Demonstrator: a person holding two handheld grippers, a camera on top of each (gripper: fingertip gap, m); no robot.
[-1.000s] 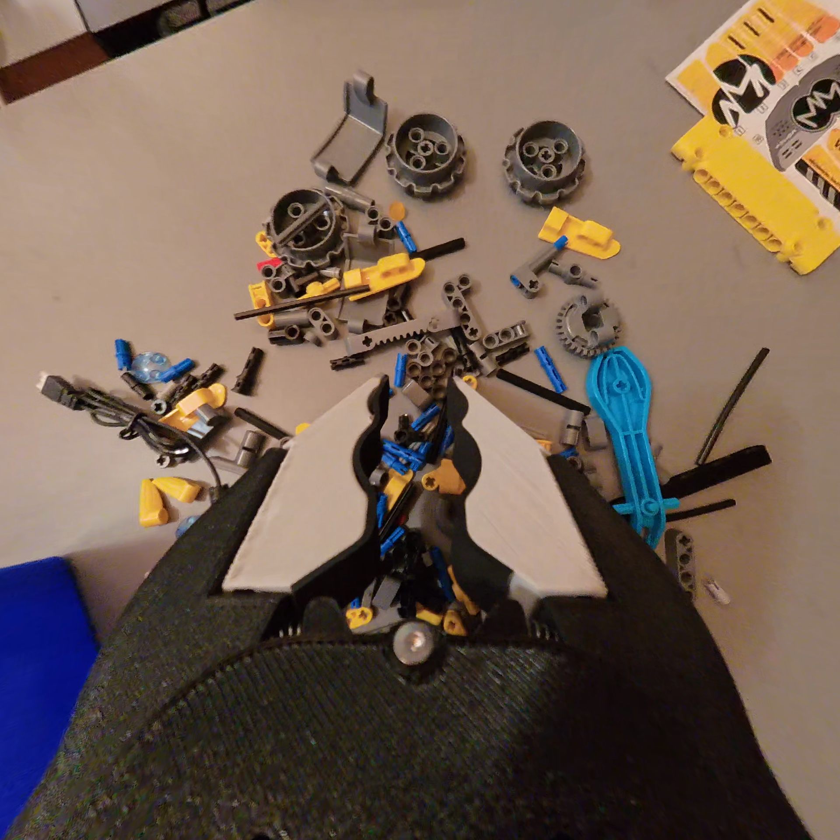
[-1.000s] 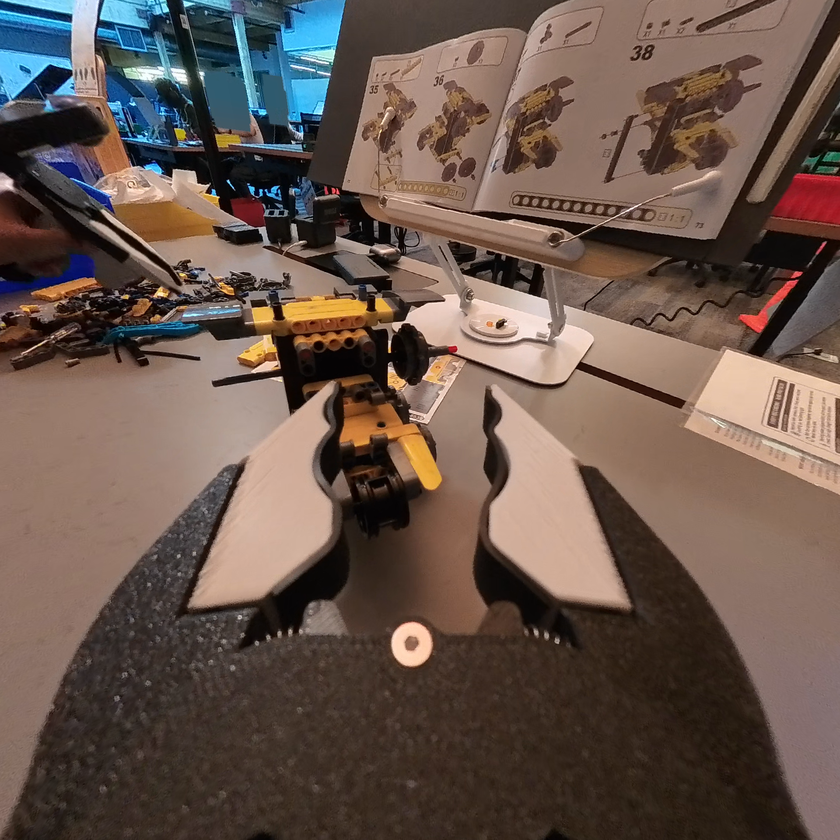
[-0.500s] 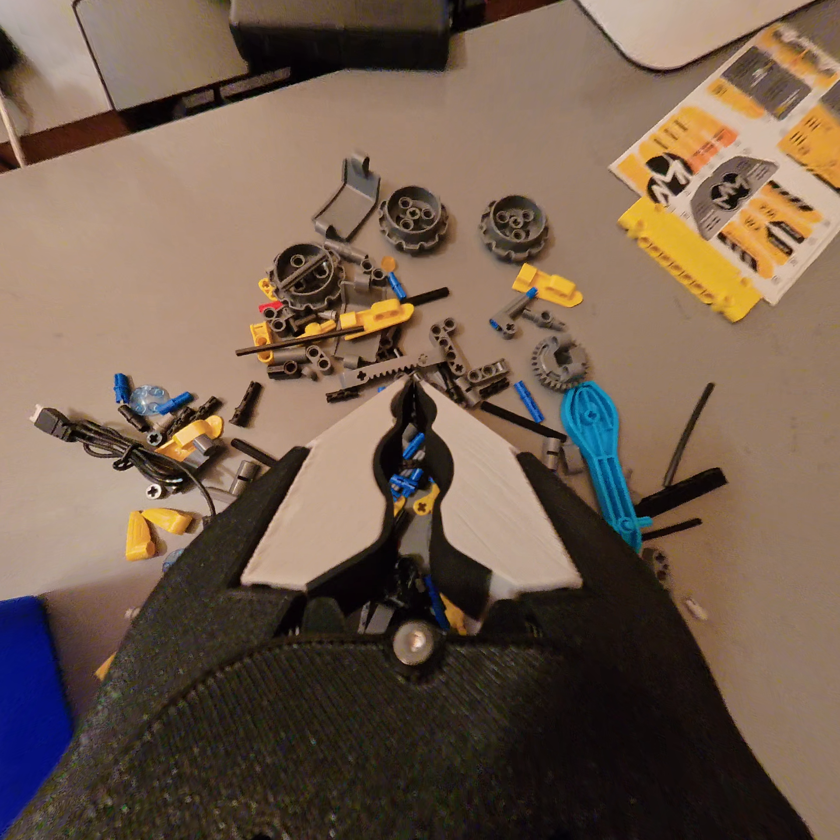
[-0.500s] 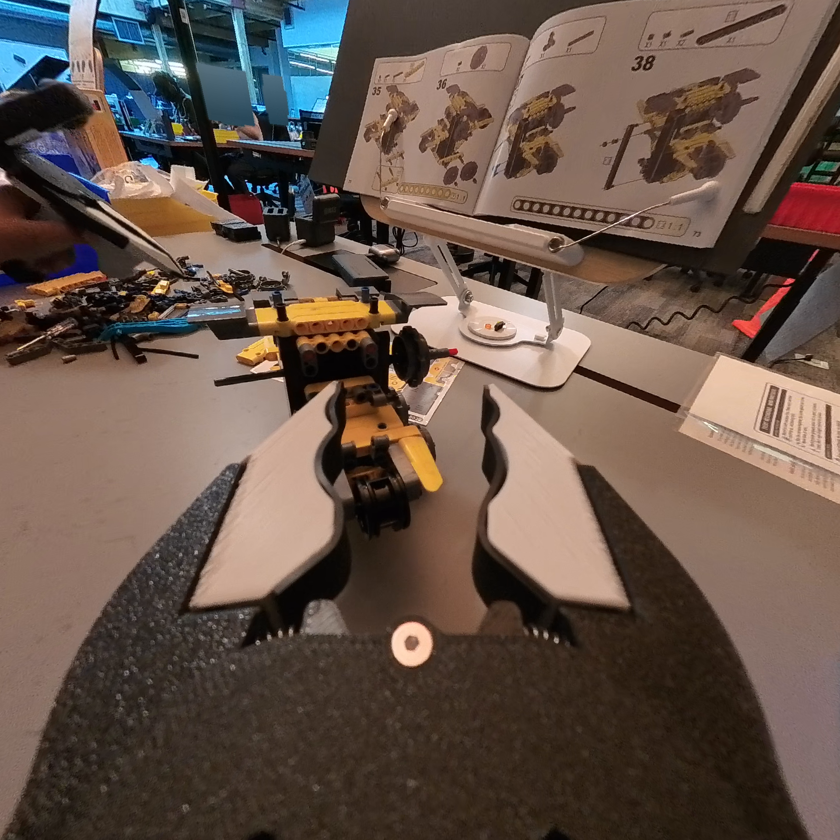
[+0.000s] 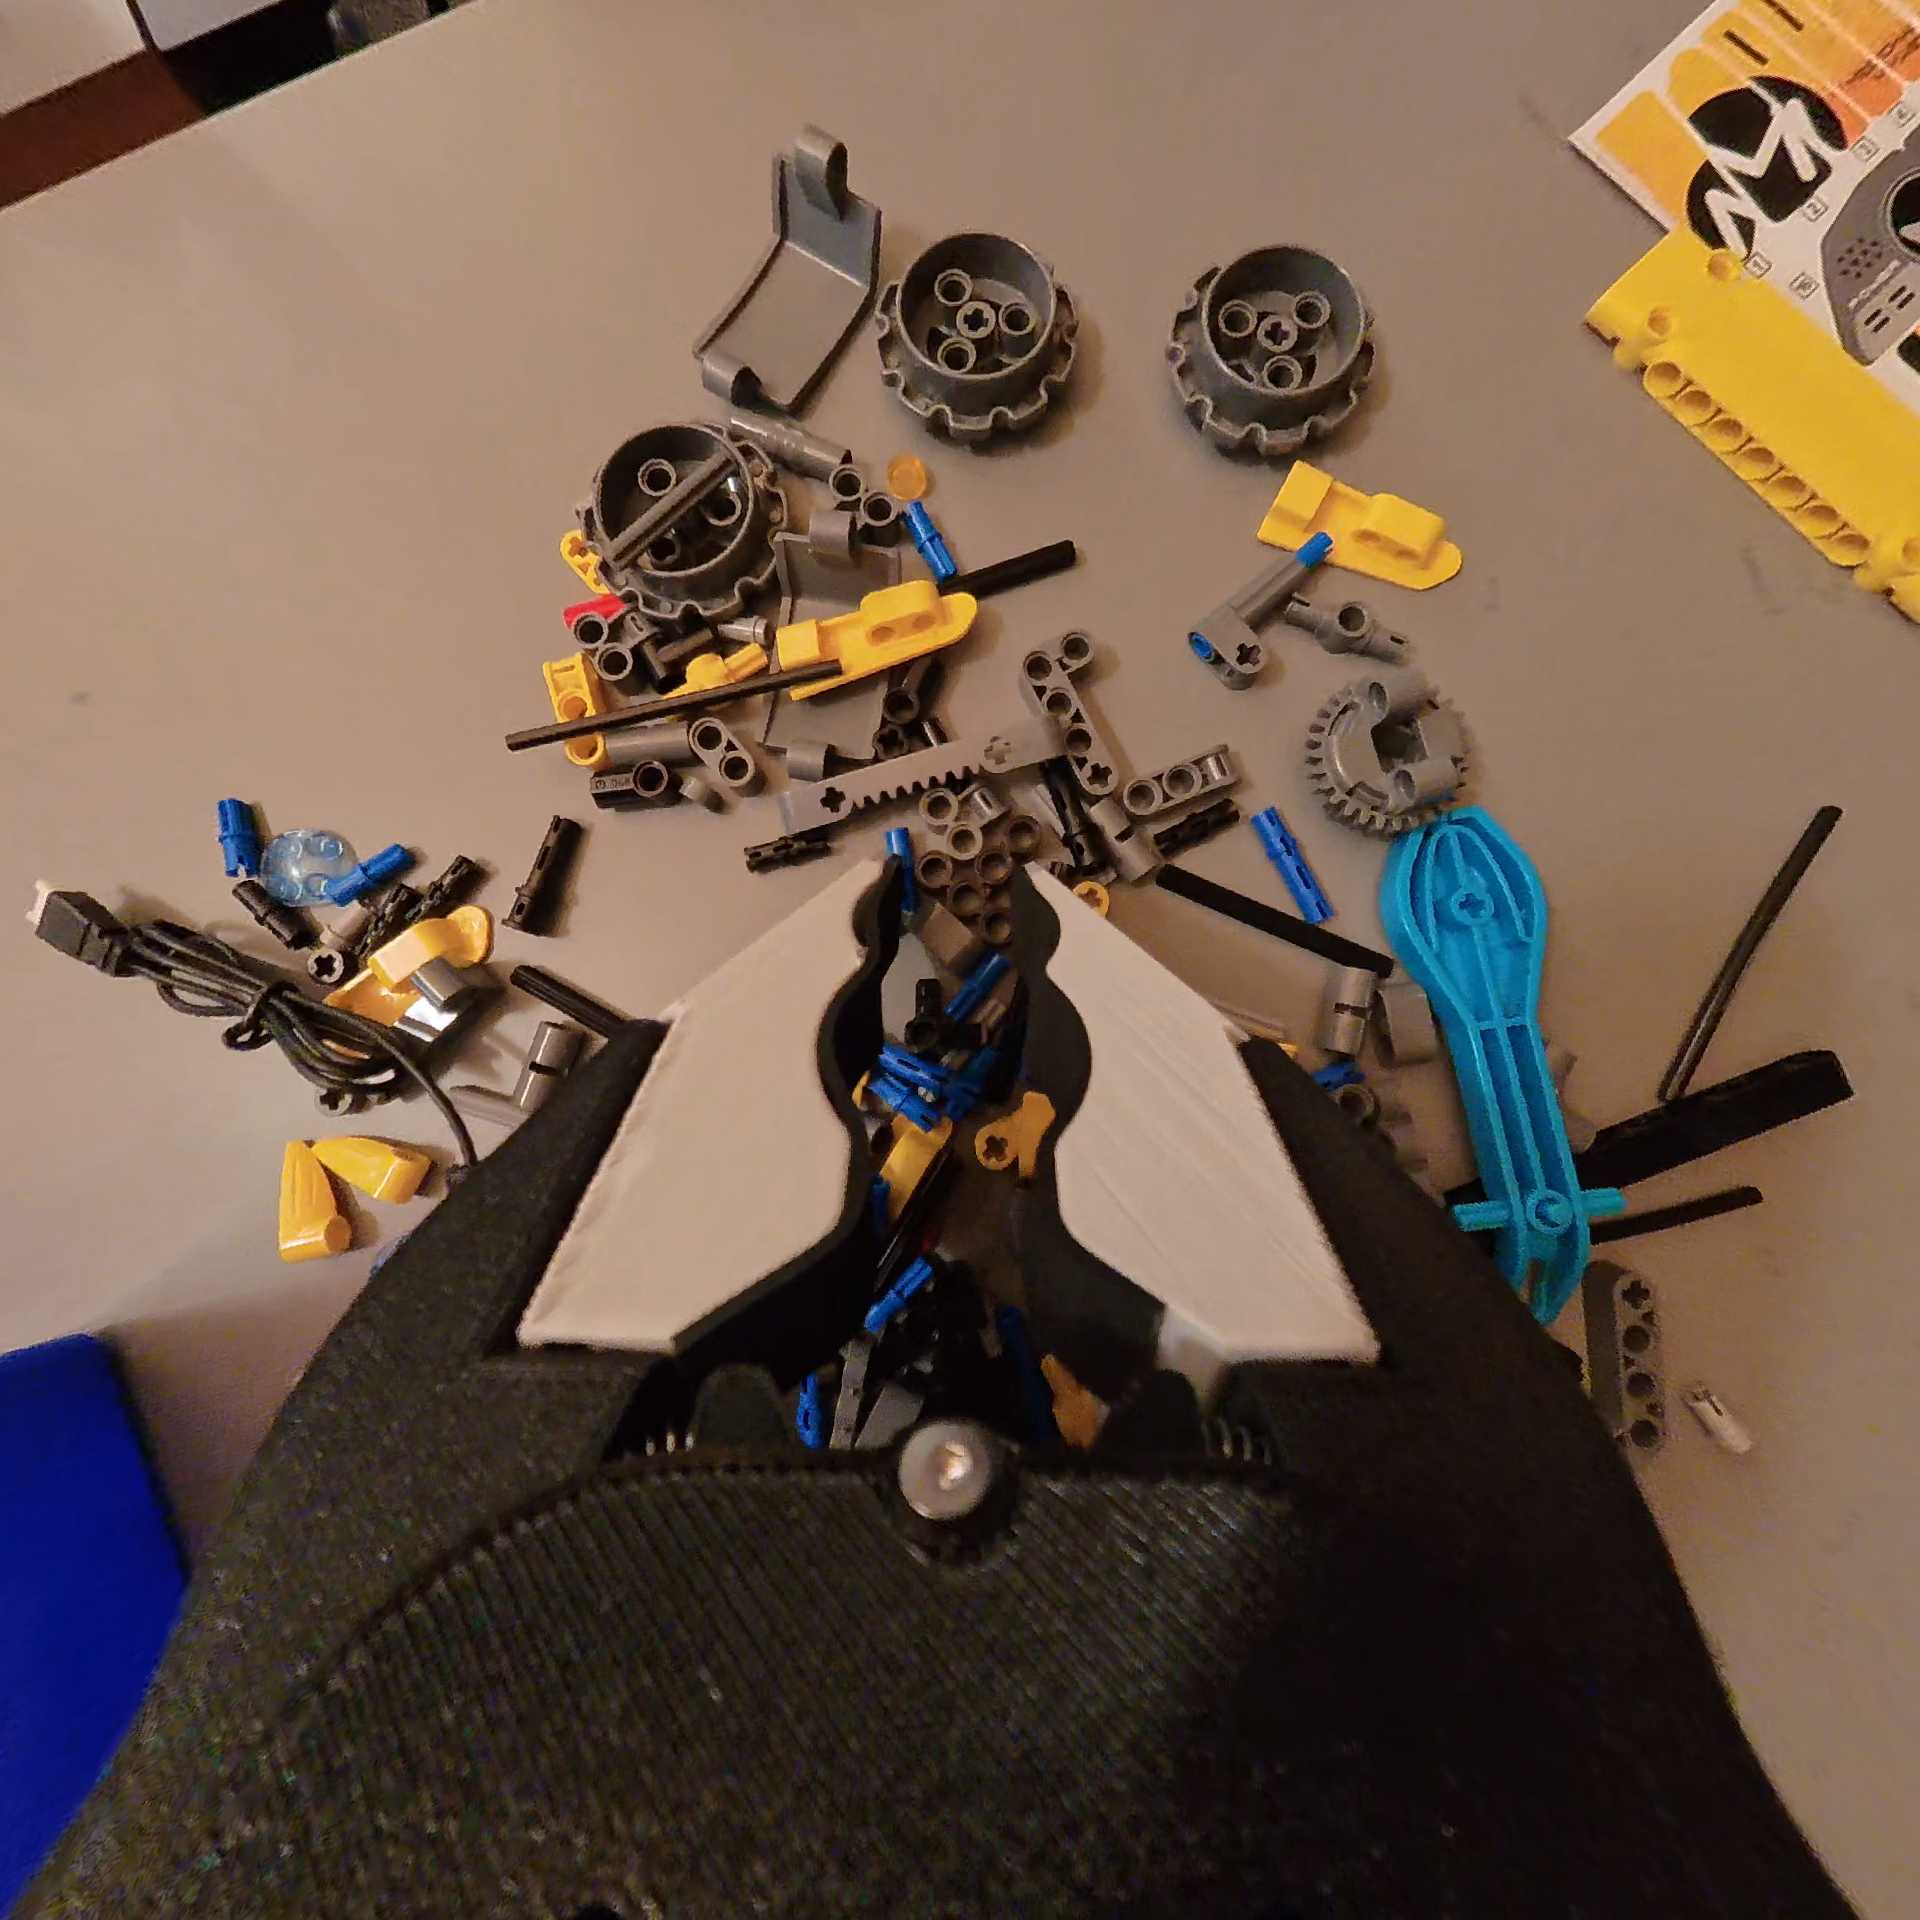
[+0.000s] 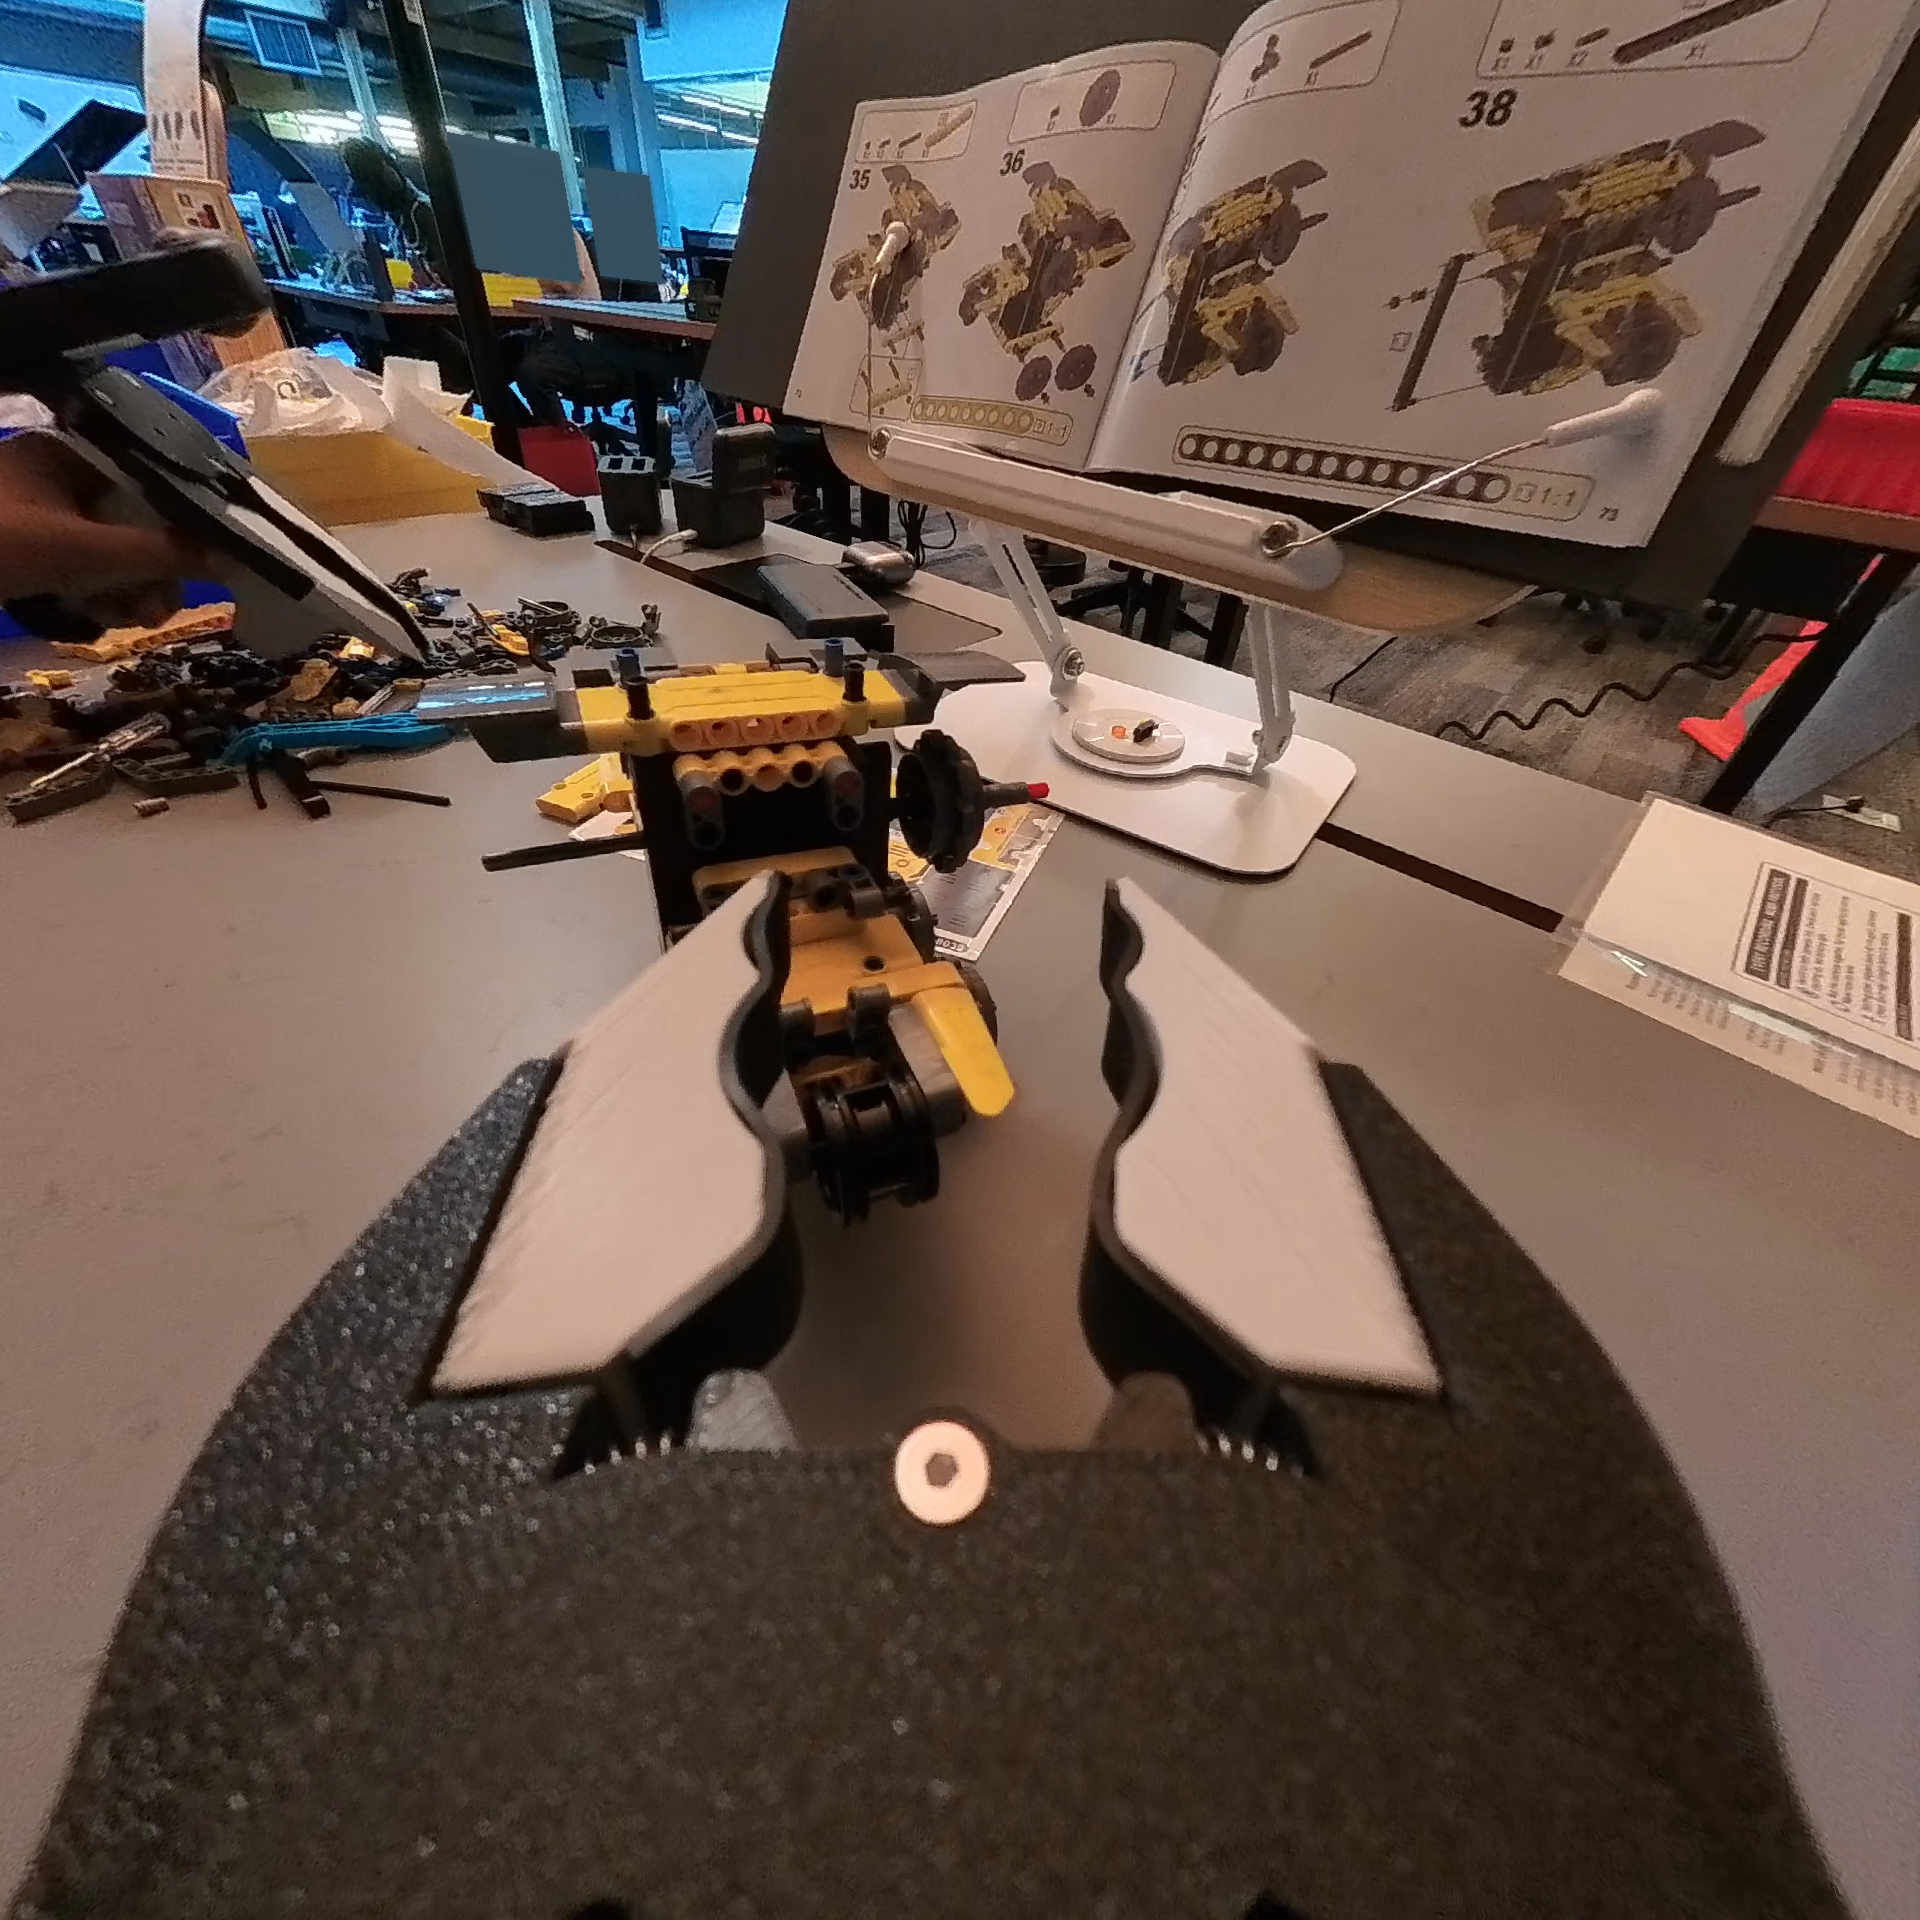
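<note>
My left gripper (image 5: 958,873) is open and points down over a pile of small building pieces (image 5: 935,1060) on the grey table (image 5: 312,416). Its tips flank a cluster of dark grey round-hole connectors (image 5: 971,868); blue pins (image 5: 925,1075) lie under the jaws. It also shows in the right wrist view (image 6: 312,592), held by a hand over the pile. My right gripper (image 6: 940,894) is open and low over the table. Its left finger (image 6: 665,1091) stands beside a yellow and black built model (image 6: 769,769), whose front end lies between the fingers.
Three grey wheel hubs (image 5: 977,338), a toothed rack (image 5: 904,784), a gear (image 5: 1387,758), a cyan tool (image 5: 1486,1029), a yellow beam (image 5: 1766,416), a sticker sheet (image 5: 1766,104) and a black cable (image 5: 239,997) lie around. An open instruction booklet (image 6: 1247,260) sits on a white stand (image 6: 1143,769). The tips of one gripper are about 45 cm away from the tips of the other.
My left gripper closed and lifted half a second ago, then came back down over the pile and opened again. The right gripper has barely moved.
</note>
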